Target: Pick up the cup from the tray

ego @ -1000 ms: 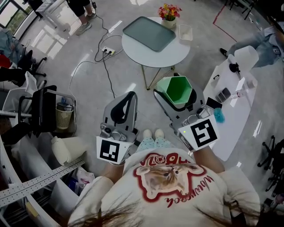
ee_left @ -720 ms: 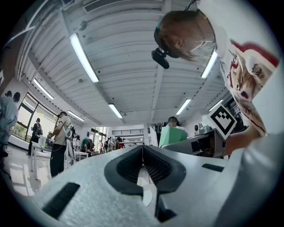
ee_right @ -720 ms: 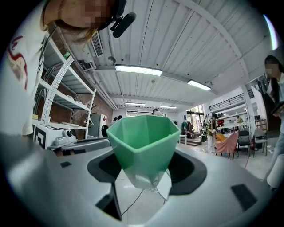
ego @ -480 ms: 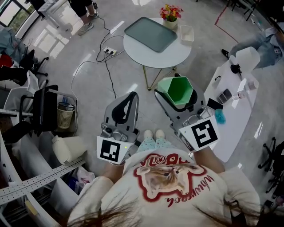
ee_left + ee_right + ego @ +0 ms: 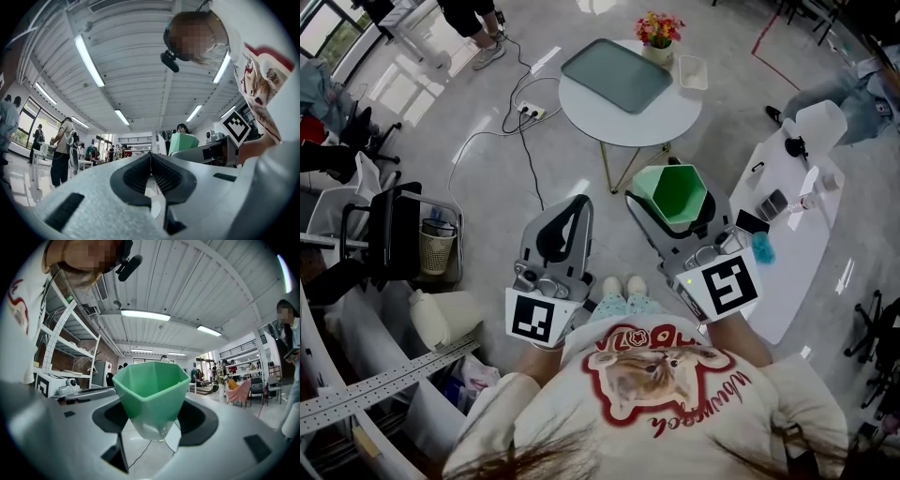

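On the left, our left gripper (image 5: 574, 208) has its two jaws pressed together. There is nothing between them. It is held close to our body, over the floor, and it has no job in this step. We think it is best to hold it there, out of the way.

A bit further along, and far off, is the flat grey-green tray (image 5: 616, 70). It lies on the round white table (image 5: 609, 117), next to a small pot of flowers (image 5: 659, 28). Nothing is on the tray that we can see.

Next comes the green plastic cup with flat sides (image 5: 678, 190). It is not on the tray. It sits in our right gripper (image 5: 671, 208), well apart from the table and high over the floor. The jaws are pinching the cup, one on each side, and its open top points away from us. So we think the pick-up is as good as done.

To do this step well, we should hold the squeeze the same. If we let go a little, the cup could slip out and fall to the floor. If we press too hard, it may bend or pop out. We should move slowly and not tip the gripper. The long white table (image 5: 787, 234) is just beside us on the right, so we should mind not to bump it.
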`<state>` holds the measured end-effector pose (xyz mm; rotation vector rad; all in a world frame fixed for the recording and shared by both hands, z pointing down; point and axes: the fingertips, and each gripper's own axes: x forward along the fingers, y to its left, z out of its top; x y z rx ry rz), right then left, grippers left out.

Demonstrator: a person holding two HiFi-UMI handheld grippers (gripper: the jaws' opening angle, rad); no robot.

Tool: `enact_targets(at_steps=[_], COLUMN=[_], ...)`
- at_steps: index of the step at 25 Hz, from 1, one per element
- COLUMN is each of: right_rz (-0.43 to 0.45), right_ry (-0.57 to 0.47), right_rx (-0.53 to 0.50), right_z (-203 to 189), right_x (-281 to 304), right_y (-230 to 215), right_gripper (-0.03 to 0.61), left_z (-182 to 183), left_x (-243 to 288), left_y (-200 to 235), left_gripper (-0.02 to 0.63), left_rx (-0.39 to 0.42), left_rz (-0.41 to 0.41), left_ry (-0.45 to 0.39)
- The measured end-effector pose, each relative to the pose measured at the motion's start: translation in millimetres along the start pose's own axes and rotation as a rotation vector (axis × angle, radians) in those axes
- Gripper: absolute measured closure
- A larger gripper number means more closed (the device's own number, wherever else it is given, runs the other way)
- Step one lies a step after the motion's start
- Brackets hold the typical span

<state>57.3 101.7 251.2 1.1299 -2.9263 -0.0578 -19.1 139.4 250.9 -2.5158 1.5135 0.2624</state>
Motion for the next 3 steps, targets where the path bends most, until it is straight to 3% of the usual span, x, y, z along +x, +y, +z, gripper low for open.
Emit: enact_targets(at_steps=[3], right_rz=[0.012], right_ry=[-0.006], right_rx=[-0.012], right_z=[-0.5], right_x=[0.0], right_y=[1.4], right_gripper=[0.275], left_z=[0.9], left_x=[0.7], left_y=[-1.3], left_gripper=[0.598], left_rx=[-0.004], left_rz=[-0.001], left_ry=[-0.001])
